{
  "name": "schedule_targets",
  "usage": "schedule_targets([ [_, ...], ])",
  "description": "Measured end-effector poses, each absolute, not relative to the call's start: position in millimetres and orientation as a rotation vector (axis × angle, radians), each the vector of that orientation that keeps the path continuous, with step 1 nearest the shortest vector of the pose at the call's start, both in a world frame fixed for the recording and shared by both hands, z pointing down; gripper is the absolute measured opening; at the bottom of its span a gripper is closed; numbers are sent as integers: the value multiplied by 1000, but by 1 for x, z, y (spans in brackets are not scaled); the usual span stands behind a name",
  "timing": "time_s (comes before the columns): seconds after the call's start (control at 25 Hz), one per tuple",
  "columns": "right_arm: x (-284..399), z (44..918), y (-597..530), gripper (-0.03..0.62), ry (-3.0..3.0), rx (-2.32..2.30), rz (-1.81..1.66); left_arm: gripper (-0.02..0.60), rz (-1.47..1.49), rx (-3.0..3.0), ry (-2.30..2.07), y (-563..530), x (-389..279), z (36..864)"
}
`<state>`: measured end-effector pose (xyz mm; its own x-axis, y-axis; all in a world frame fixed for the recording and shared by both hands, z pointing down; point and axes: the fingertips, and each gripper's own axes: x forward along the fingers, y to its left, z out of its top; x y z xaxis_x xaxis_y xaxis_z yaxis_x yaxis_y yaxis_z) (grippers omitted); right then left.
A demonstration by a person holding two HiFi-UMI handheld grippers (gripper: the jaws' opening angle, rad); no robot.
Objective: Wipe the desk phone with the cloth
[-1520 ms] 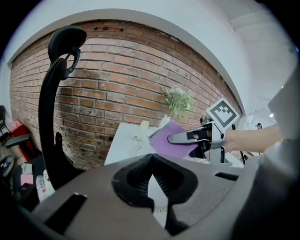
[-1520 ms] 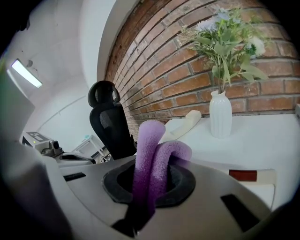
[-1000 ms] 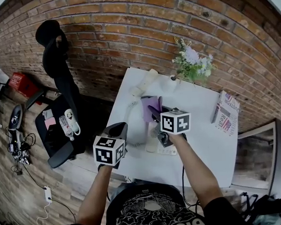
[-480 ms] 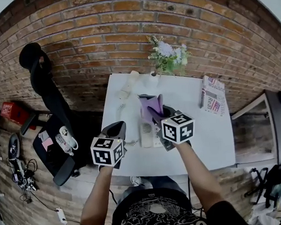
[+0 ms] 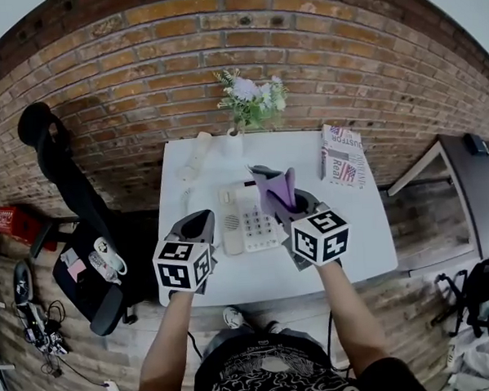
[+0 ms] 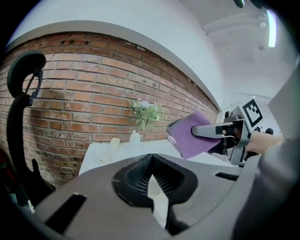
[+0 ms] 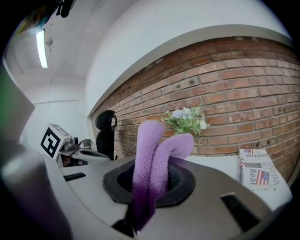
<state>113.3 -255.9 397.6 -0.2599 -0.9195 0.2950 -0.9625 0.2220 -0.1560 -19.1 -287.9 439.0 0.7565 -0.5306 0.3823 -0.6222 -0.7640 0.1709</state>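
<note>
A cream desk phone (image 5: 250, 221) lies on the white desk (image 5: 353, 242), its handset (image 5: 195, 155) off the base at the back left on a coiled cord. My right gripper (image 5: 279, 198) is shut on a folded purple cloth (image 5: 275, 187), held just right of the phone's keypad. The right gripper view has the cloth (image 7: 154, 159) sticking up out of the shut jaws (image 7: 145, 187). My left gripper (image 5: 198, 222) hovers over the desk's front left edge, left of the phone, shut and with nothing in it (image 6: 154, 185). From there the cloth (image 6: 190, 133) hangs to the right.
A white vase of flowers (image 5: 247, 96) stands at the desk's back edge against the brick wall. A folded newspaper (image 5: 341, 163) lies at the back right. A black office chair (image 5: 64, 184) with things on its seat stands left of the desk.
The head view has swung, so the desk now sits central. The cloth has come off the phone to its right, leaving the keypad uncovered. The left gripper keeps its place near the front left edge.
</note>
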Motion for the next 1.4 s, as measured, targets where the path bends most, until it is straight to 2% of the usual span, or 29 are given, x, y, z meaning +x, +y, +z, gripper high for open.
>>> schedule_targets([
  [0.48,156,387,-177,46,-2328,1872,383,6,434,2675,-1044,-230,-8,412],
  [1.4,159,387,-144,46,-2377,1842,366,6,435,2652,-1136,-188,-13,407],
])
